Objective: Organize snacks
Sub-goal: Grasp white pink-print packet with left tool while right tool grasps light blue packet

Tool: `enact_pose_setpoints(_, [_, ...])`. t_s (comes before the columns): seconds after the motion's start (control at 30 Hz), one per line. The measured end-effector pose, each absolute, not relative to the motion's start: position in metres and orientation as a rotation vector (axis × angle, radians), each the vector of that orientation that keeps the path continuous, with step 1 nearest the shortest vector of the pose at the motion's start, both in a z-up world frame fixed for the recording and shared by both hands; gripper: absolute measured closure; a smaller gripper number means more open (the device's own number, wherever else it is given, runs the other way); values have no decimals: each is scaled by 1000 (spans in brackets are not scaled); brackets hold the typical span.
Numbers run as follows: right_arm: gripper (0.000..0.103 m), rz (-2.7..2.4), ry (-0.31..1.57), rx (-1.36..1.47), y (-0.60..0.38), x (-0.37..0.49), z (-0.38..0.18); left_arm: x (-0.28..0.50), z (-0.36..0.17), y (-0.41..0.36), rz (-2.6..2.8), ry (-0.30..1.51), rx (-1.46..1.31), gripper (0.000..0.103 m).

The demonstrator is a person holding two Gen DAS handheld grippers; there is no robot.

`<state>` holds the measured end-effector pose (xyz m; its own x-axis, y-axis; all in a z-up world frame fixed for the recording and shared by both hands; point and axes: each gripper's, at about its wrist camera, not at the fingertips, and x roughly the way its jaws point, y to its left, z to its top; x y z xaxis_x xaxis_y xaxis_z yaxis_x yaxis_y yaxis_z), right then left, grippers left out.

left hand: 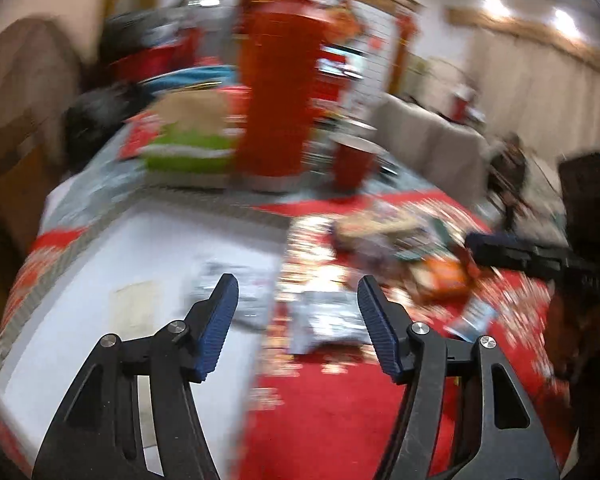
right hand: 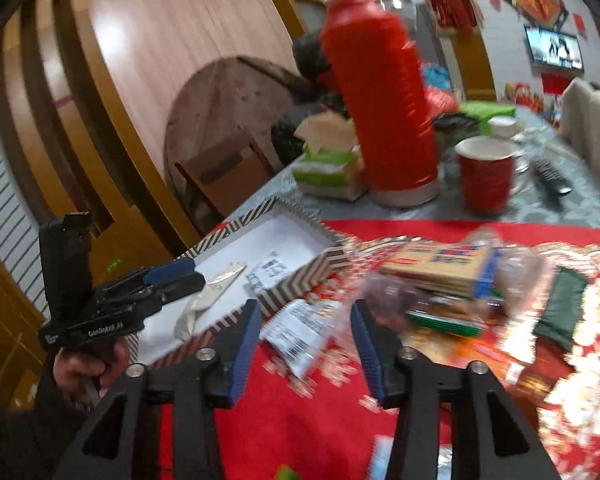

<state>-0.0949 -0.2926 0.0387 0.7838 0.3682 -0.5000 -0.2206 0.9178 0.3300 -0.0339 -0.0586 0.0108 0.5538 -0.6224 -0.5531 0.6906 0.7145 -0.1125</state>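
Holding both grippers over the table right now, and neither one has anything in it. My left gripper [left hand: 298, 288] has its fingers apart over the edge of the striped box [right hand: 300, 276], nothing between the blue pads [left hand: 220, 316]. Same deal with my right gripper [right hand: 304, 320]: fingers apart and empty, hanging above the red cloth [right hand: 300, 412].

The snacks [right hand: 440, 276] sit in a loose pile on that cloth, just beside the box on its right. There's a tan packet on top, green and orange ones under it, and a white-labelled packet [right hand: 296, 332] lying close to the box corner. Inside the box I can see a pale wrapper [right hand: 216, 288] and one more white-labelled packet [right hand: 270, 270].

Behind all that stands a red thermos [right hand: 384, 96], with a red cup [right hand: 486, 174] next to it. Left view is pretty blurry.
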Motion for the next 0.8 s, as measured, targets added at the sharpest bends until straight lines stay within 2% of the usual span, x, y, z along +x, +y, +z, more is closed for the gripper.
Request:
enact_pose_setpoints(0.2, [53,320,554,229,-329,-149,16,-46,-14,-121,-841,667,301,41])
enact_pose_setpoints(0.37, [52,287,670,115,-330,-156,-5,-21,-38,-134,-792,794,300,41])
enact_pose_setpoints(0.47, [51,300,717,62,-324,-154,-13,-16,-43,-136,-731,797,312,41])
enact_pose_setpoints(0.57, [46,322,762,-57,-311,-149,-22,-13,-45,-134,-701,804,302,36])
enact_pose_setpoints(0.67, [46,324,789,-126,-312,-142,-27,-14,-49,-136,-672,790,334,35])
enact_pose_setpoints(0.8, [45,378,828,-183,-317,-130,-28,-18,-53,-142,-668,781,372,29])
